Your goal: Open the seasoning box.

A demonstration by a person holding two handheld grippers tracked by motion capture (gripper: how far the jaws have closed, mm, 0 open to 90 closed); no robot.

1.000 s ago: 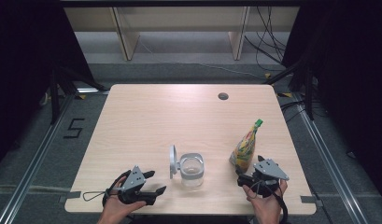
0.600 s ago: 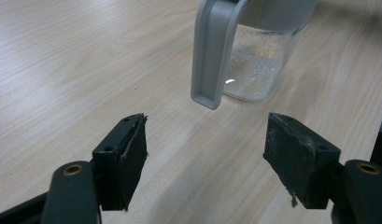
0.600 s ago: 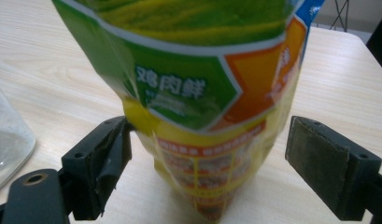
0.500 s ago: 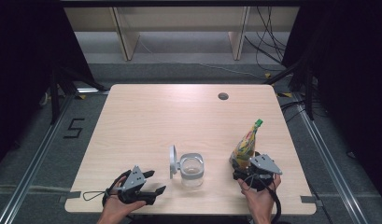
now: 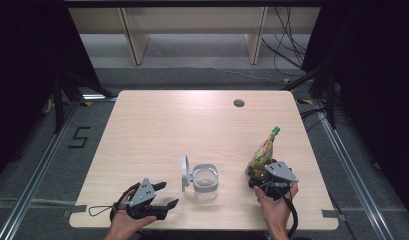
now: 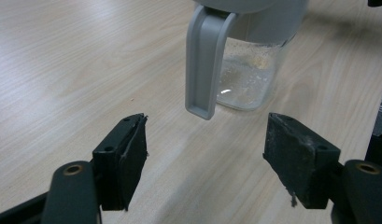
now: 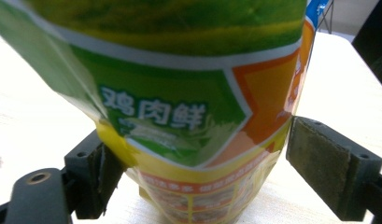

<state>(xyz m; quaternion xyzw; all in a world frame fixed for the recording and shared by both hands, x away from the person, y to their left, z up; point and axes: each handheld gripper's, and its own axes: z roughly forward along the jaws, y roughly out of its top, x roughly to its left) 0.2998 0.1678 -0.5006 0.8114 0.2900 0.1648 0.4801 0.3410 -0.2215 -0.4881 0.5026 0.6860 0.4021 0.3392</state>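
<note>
This looks like a lab or test bay set up for recording – not a home or a kitchen. A plain pale wooden table with a round cable hole stands alone on grey carpet floor, hemmed in by black curtains on both sides. Metal rails run along the floor beside it, and a number 5 is marked on the carpet at the left. Loose cables trail across the floor behind, near the legs of a bare light-wood bench – all rig, no furnishing
</note>
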